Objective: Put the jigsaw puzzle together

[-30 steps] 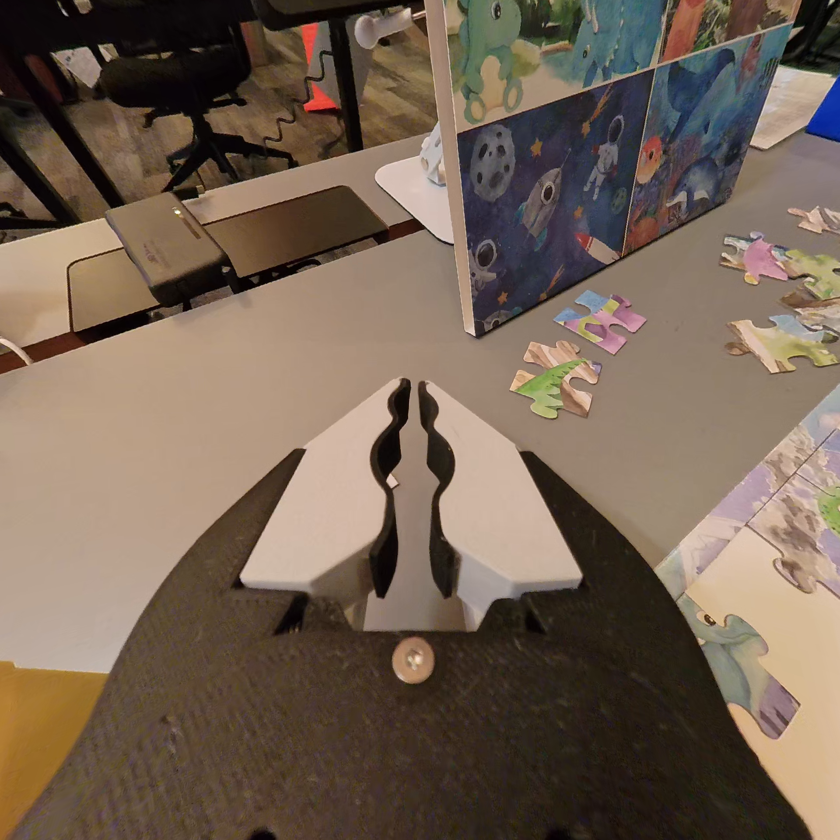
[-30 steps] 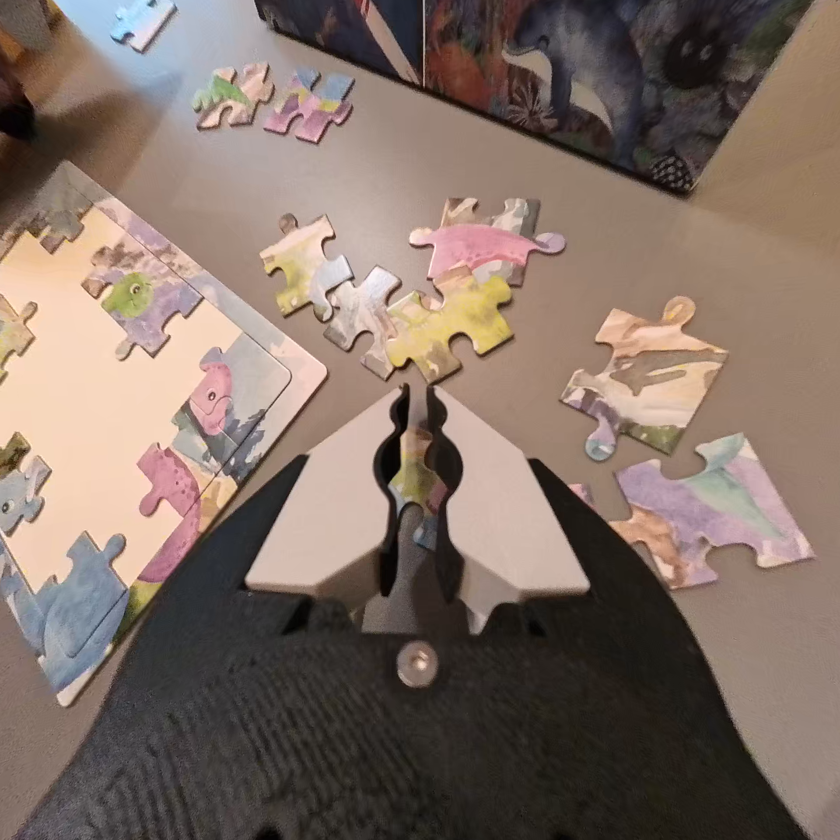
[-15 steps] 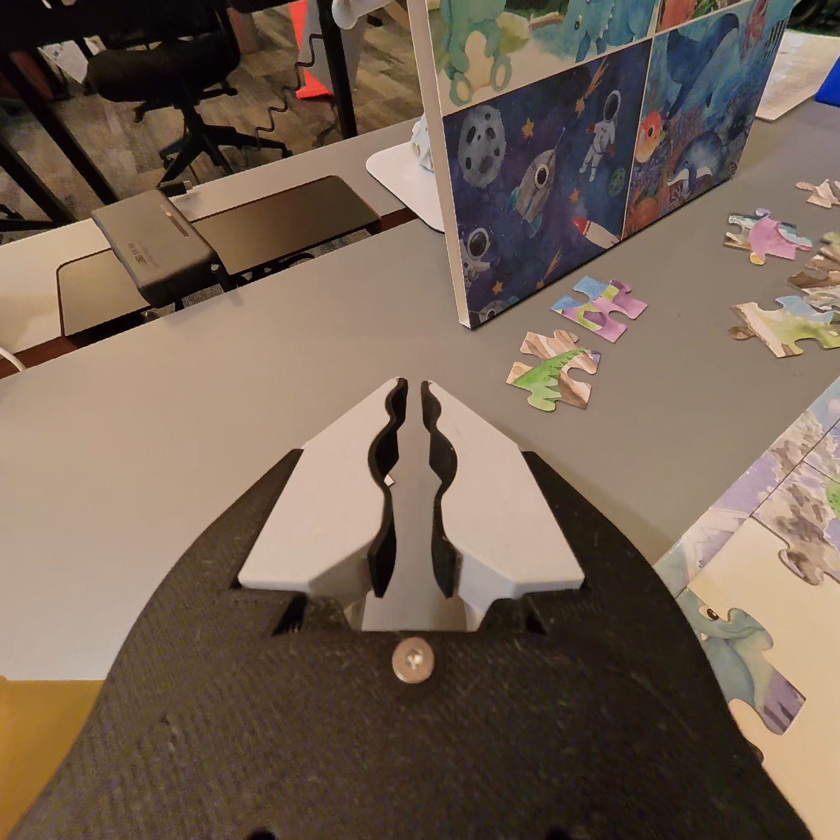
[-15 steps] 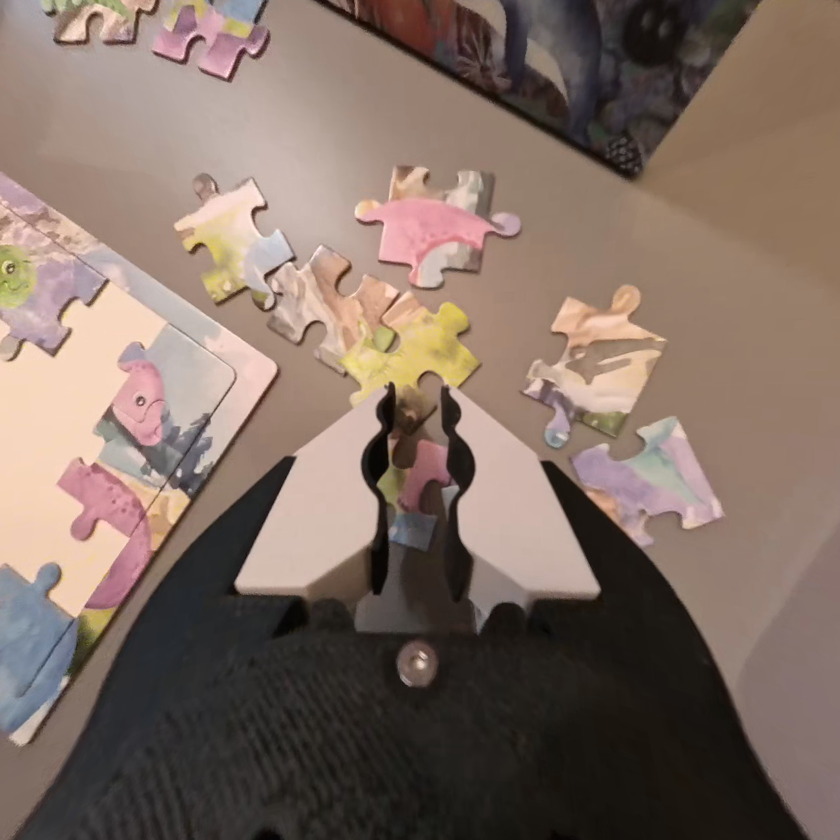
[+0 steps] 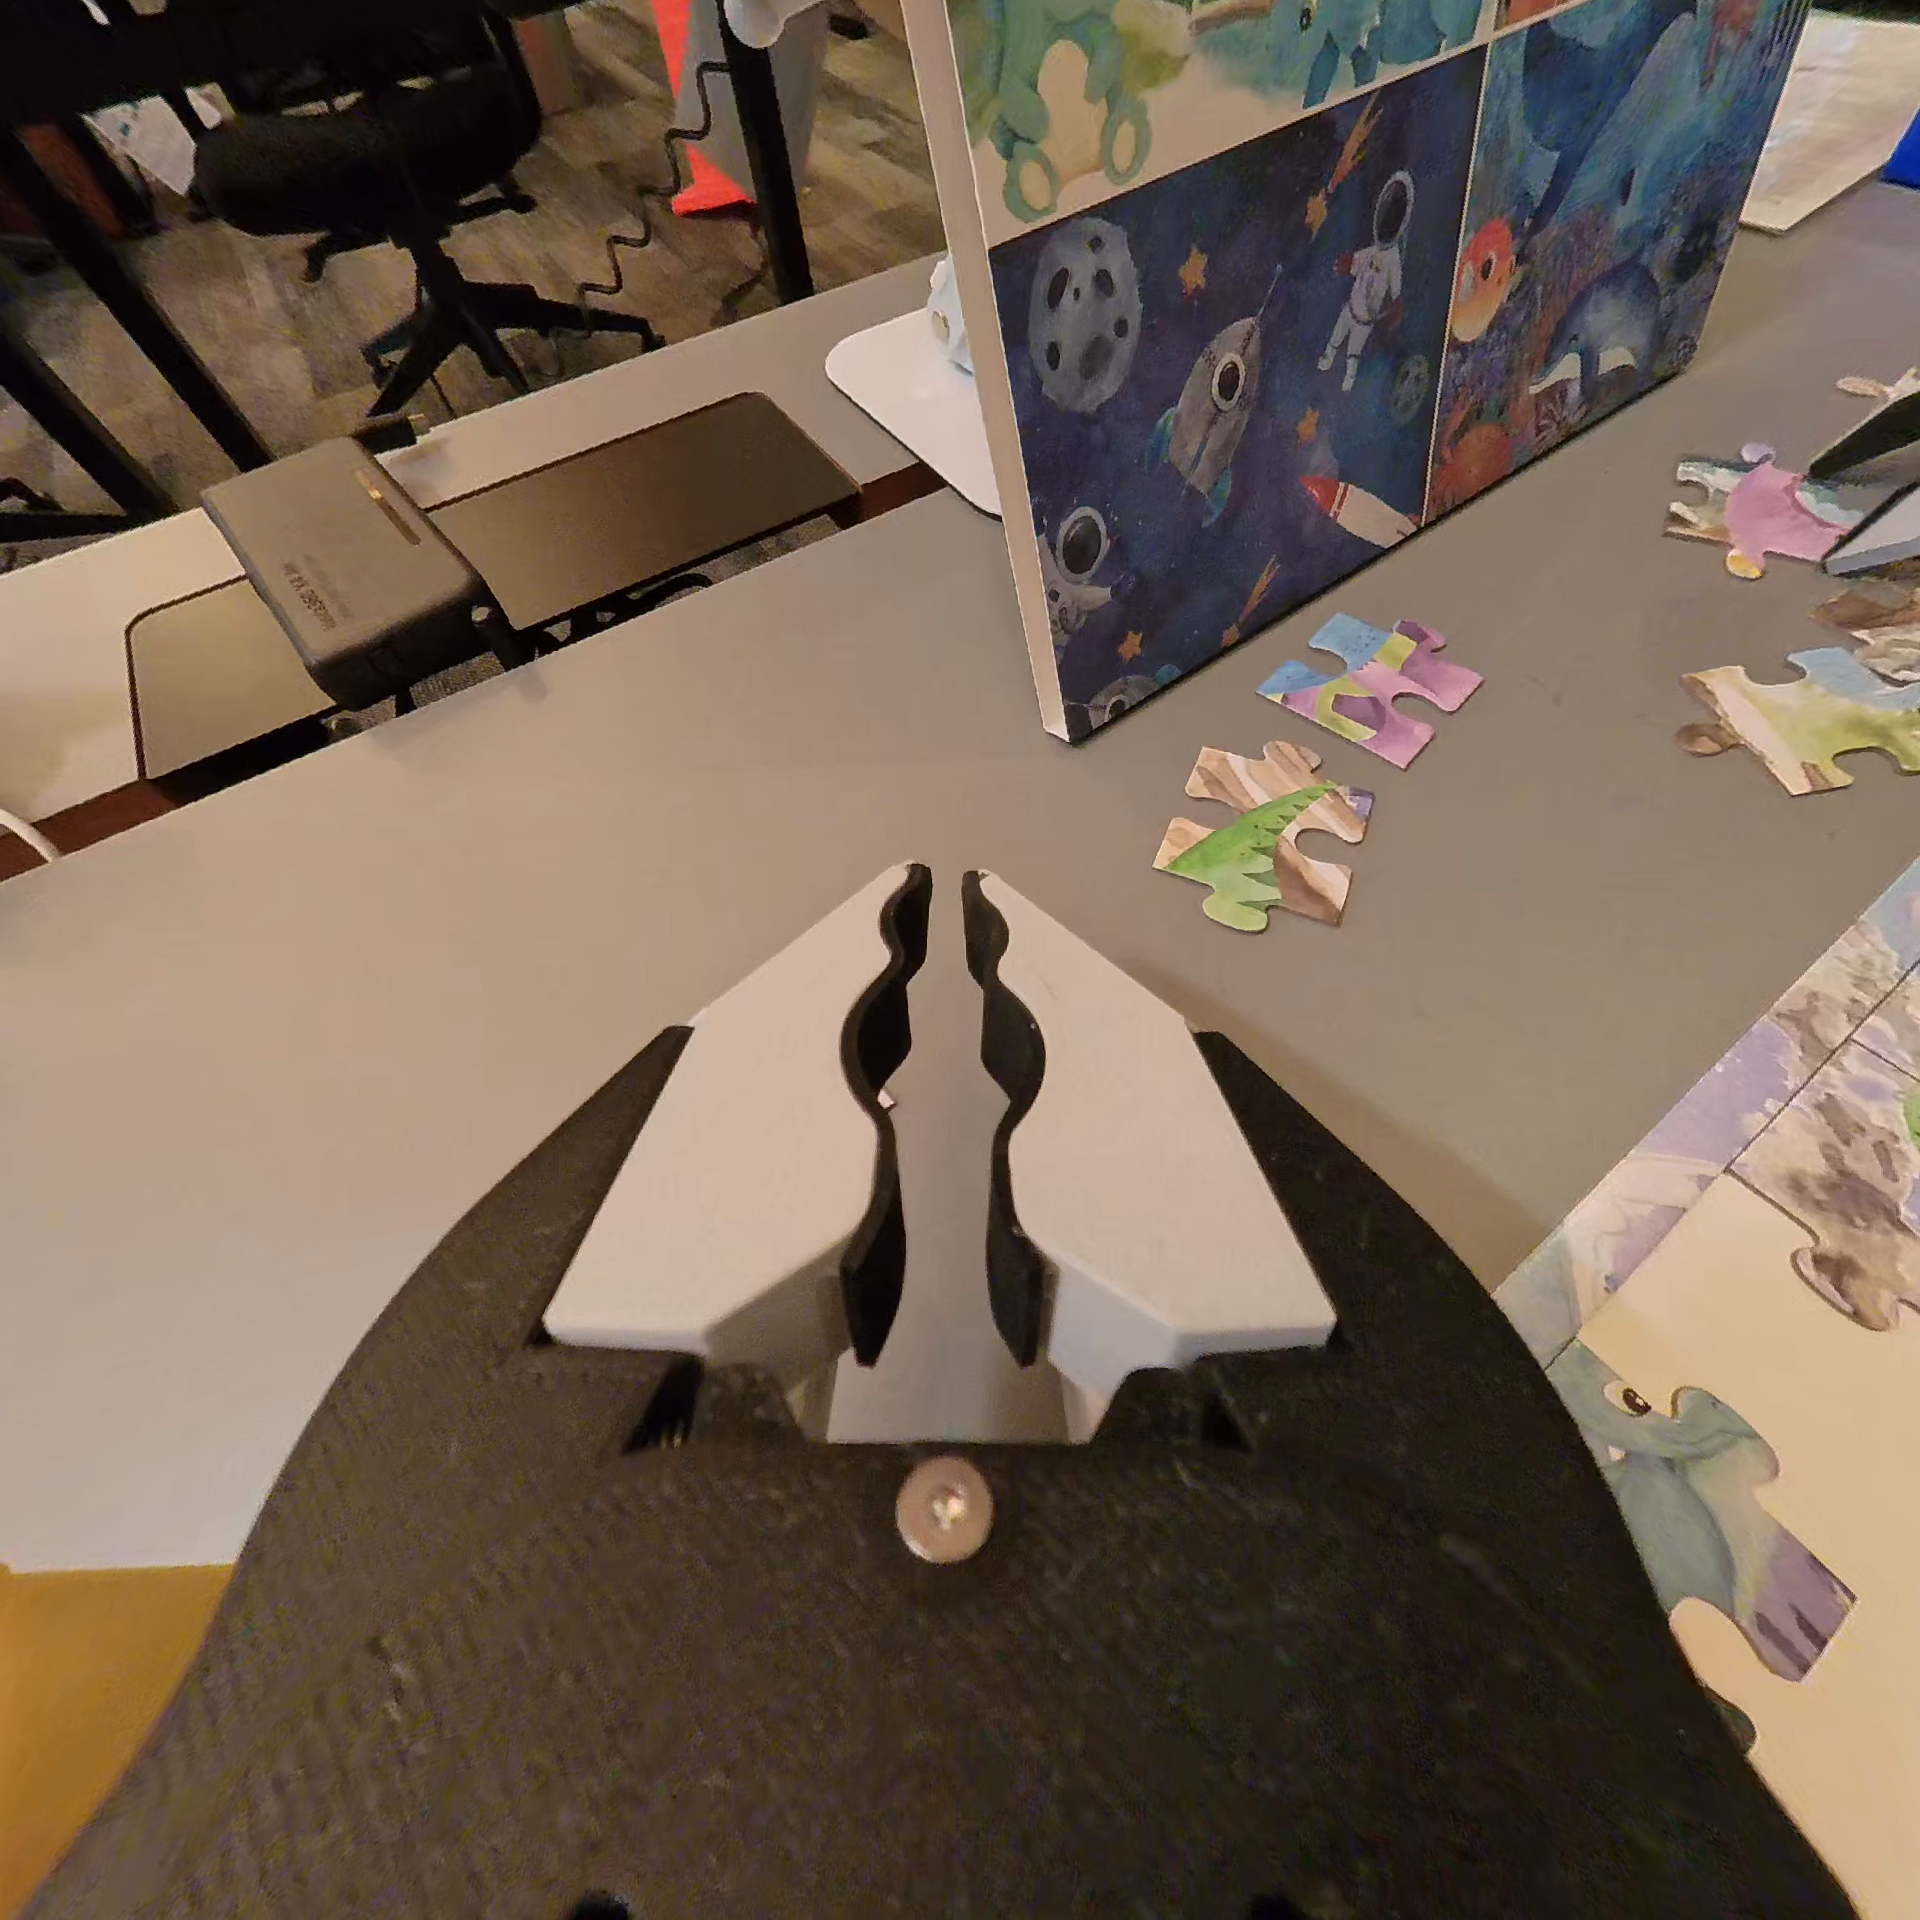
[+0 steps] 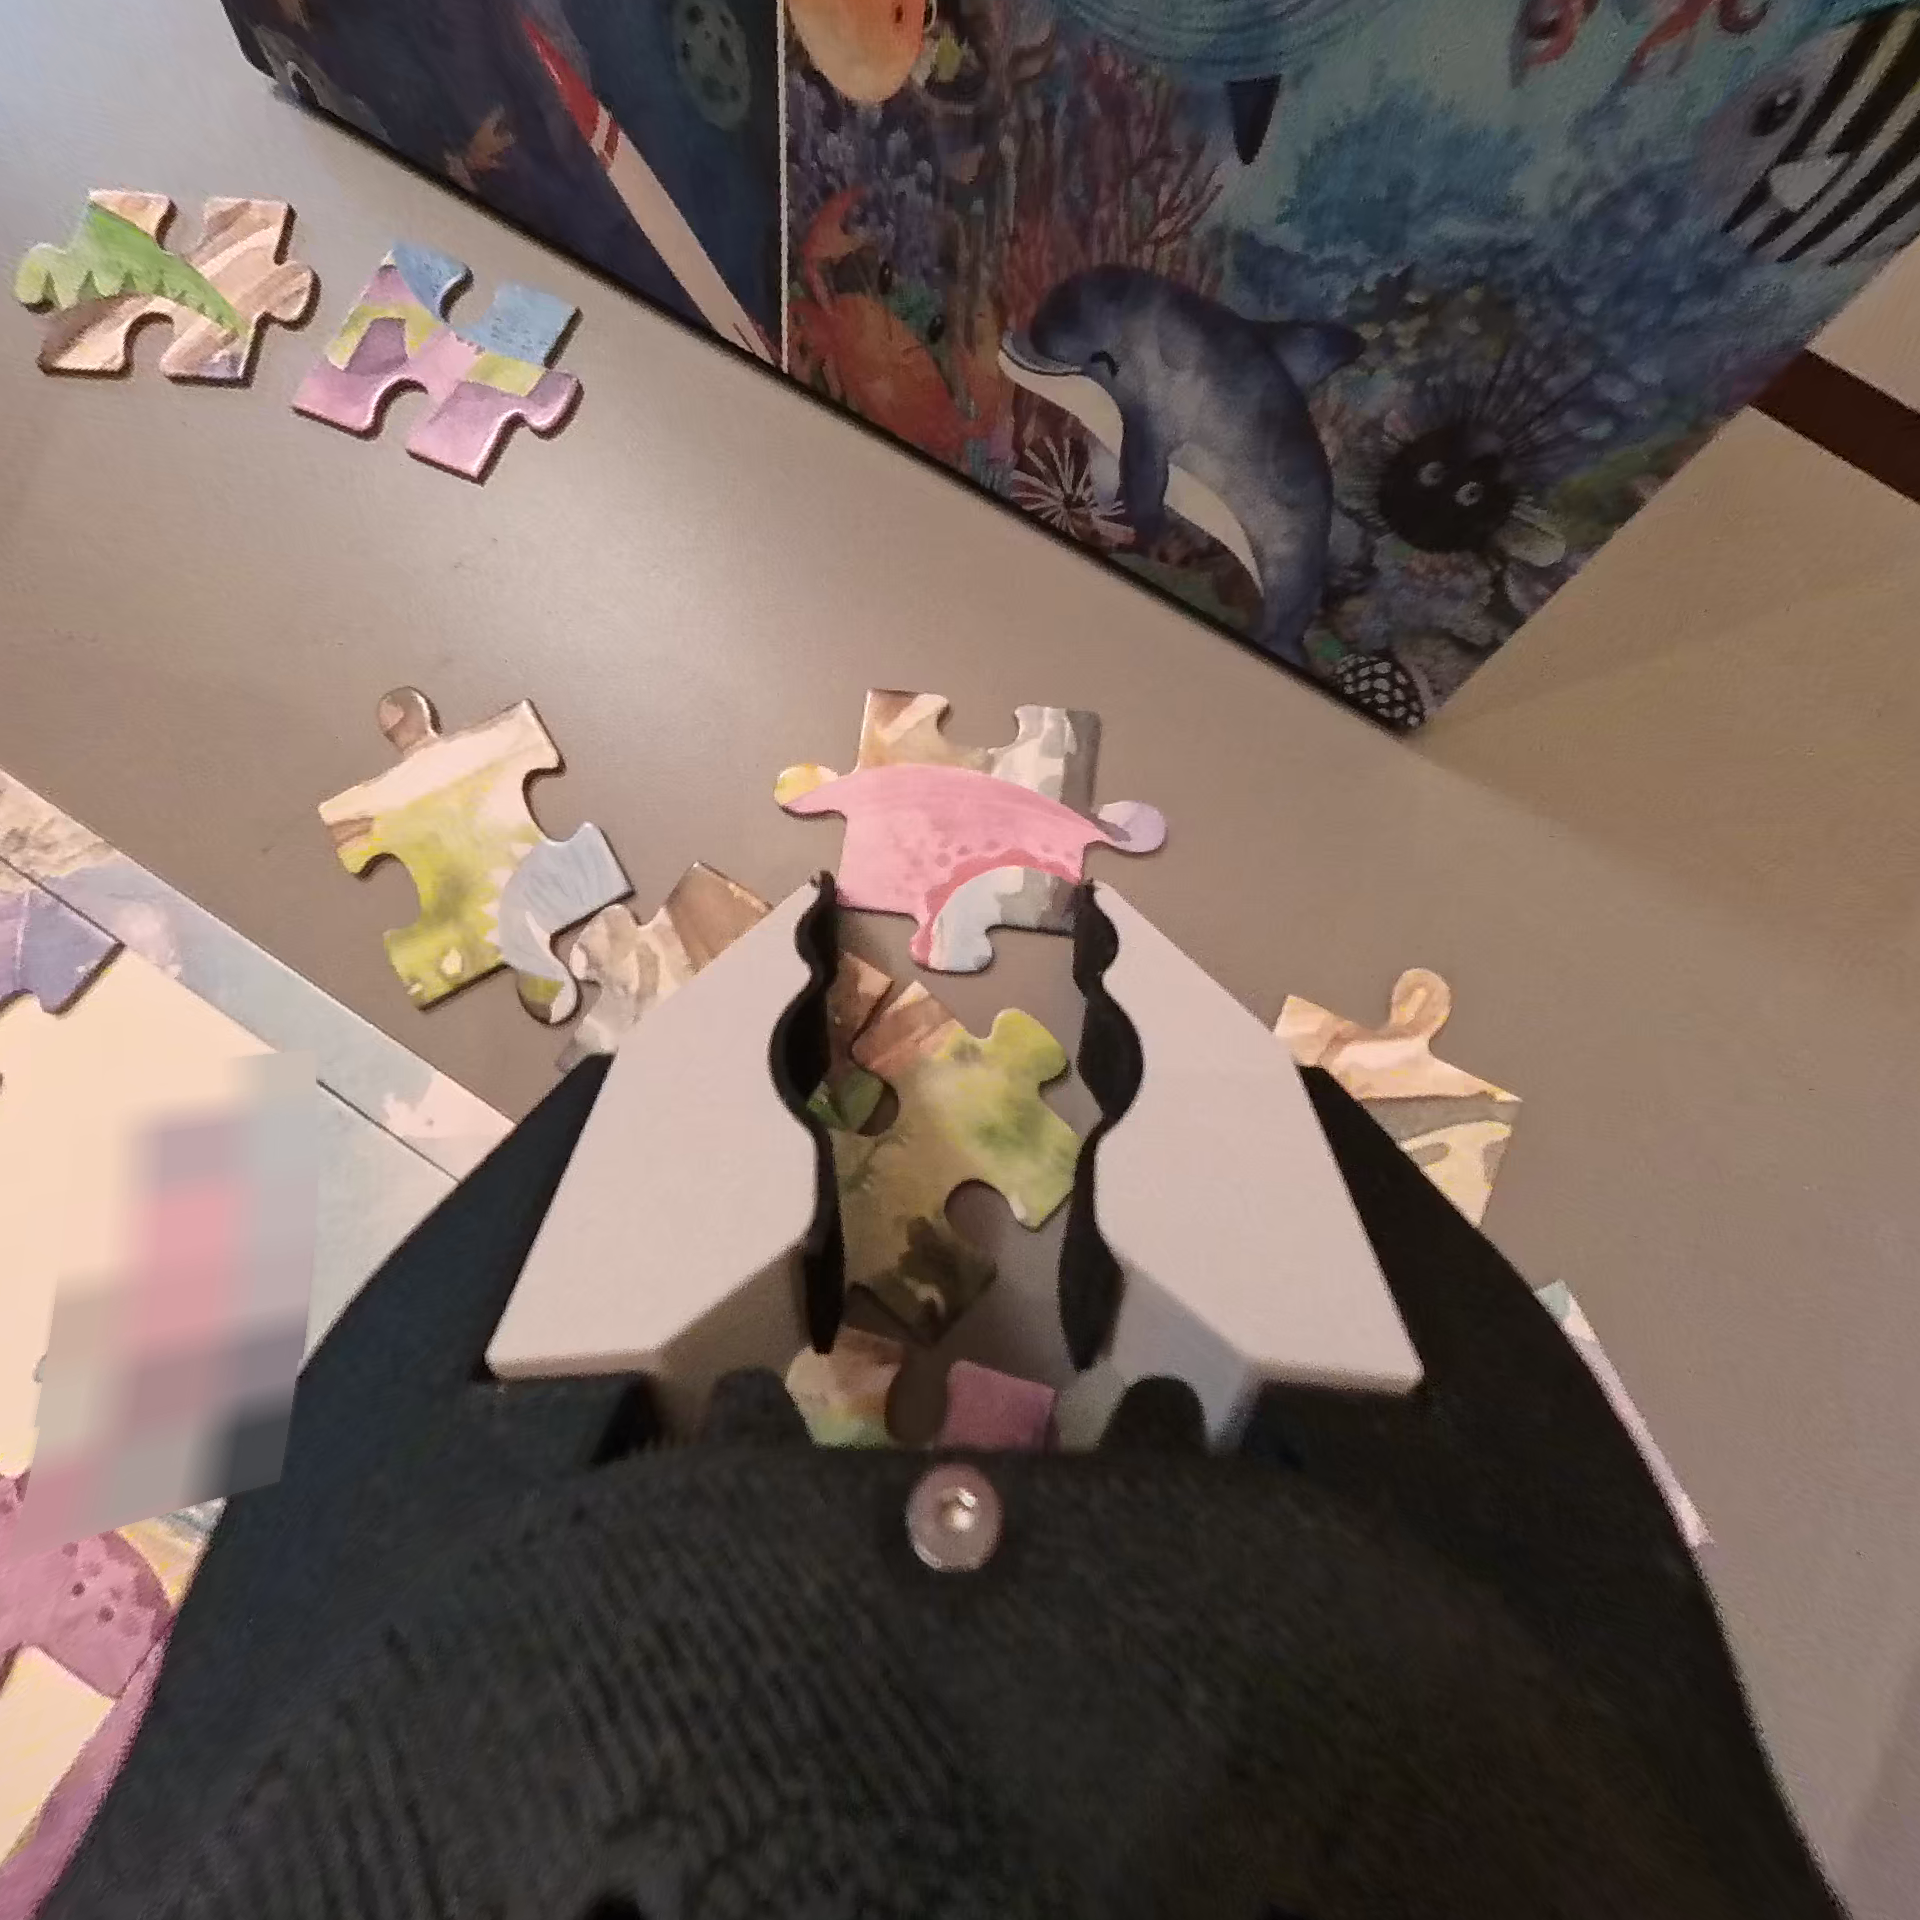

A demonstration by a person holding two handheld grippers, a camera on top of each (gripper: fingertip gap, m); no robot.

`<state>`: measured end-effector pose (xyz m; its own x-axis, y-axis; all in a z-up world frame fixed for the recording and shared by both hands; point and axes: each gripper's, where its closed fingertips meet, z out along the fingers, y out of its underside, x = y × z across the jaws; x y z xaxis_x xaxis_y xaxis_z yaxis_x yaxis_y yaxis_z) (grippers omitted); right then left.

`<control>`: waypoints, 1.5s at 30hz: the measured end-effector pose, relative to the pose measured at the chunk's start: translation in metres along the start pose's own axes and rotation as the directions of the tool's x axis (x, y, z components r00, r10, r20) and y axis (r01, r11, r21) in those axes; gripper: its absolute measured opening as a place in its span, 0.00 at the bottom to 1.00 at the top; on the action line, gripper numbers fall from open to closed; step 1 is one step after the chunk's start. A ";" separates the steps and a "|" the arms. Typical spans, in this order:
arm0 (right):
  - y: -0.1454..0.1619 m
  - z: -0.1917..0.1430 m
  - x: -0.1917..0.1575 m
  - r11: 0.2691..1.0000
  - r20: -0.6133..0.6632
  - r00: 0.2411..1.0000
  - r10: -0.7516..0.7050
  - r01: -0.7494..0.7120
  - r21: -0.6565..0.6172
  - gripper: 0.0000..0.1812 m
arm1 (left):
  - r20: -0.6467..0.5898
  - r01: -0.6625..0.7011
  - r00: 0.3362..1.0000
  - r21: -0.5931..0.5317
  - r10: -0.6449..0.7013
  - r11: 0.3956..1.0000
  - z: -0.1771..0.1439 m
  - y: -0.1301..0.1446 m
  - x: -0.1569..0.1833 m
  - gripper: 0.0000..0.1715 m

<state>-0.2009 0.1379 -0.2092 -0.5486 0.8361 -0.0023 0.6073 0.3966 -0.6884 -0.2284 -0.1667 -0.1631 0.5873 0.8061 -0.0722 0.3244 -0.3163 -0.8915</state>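
In the right wrist view my right gripper is open and empty, low over loose puzzle pieces on the grey table. A yellow-green piece lies under the gap between its fingers. A pink dinosaur piece lies just past the fingertips. The partly filled puzzle board is to the left. In the left wrist view my left gripper is shut and empty above bare table, left of the board. The right gripper's fingers show at the far right.
The upright puzzle box stands behind the pieces, also in the left wrist view. A green dinosaur piece and a purple-blue piece lie near it. More pieces flank the right gripper. A dark device sits beyond the table edge. One gripper's finger ends stand about 30 cm off the other's. Between my left fingertips and the dark device there is roughly 25 cm.
My right gripper has opened wide and moved forward and lower, toward the pink piece. The left gripper has drifted slightly and stays shut.
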 end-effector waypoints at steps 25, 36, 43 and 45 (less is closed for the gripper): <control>-0.004 -0.168 0.103 0.851 -0.060 0.970 0.236 -0.176 0.495 0.15 | 0.002 -0.020 1.000 -0.008 0.020 1.000 0.001 0.001 0.002 0.03; 0.003 -0.139 0.094 0.895 -0.115 0.985 0.130 -0.066 0.442 0.13 | 0.000 -0.032 0.999 -0.011 0.032 0.999 0.001 0.001 0.003 0.03; 0.009 -0.143 0.113 0.856 -0.108 0.971 0.213 -0.132 0.499 0.15 | -0.015 -0.010 1.000 0.000 0.010 1.000 0.000 0.000 0.003 0.04; 0.010 -0.143 0.115 0.858 -0.131 0.969 0.209 -0.117 0.499 0.15 | -0.016 -0.004 1.000 0.004 0.005 1.000 0.000 0.000 0.002 0.04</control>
<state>-0.1755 0.2924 -0.1125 -0.3295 0.9428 -0.0506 0.2985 0.0532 -0.9529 -0.2268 -0.1649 -0.1627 0.6009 0.7963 -0.0689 0.3189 -0.3179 -0.8929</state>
